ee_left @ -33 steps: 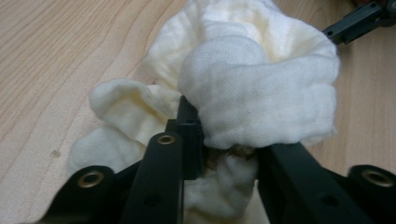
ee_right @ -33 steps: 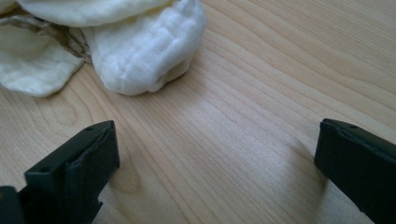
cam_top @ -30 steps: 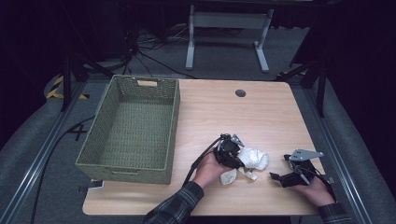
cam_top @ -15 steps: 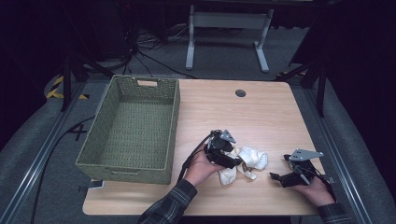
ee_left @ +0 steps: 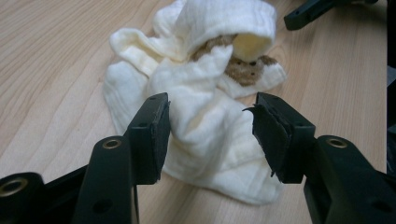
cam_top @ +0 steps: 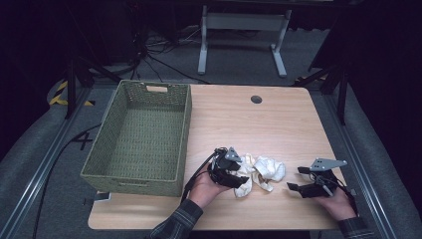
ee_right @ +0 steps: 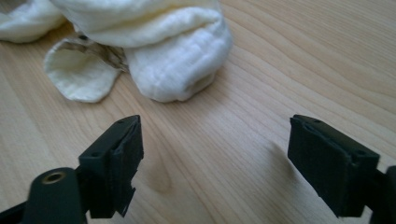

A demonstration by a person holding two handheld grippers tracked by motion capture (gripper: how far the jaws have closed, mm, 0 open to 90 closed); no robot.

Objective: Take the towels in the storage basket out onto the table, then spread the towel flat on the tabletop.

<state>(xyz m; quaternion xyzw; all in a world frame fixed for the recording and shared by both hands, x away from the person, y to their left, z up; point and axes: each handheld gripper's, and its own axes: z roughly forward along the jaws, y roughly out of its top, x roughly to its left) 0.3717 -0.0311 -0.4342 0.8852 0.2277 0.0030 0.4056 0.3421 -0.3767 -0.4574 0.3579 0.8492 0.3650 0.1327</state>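
Cream cloth (cam_top: 261,172) lies crumpled on tabletop (cam_top: 278,124) right of basket (cam_top: 139,137); left gripper (ee_left: 210,126) half-open astride its near fold, jaws just closing, pads not pressing; right gripper (ee_right: 215,149) wide, closing slightly, nothing between, just short of cloth.

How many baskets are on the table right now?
1. The basket sits on the table's left side, left of the crumpled cloth.
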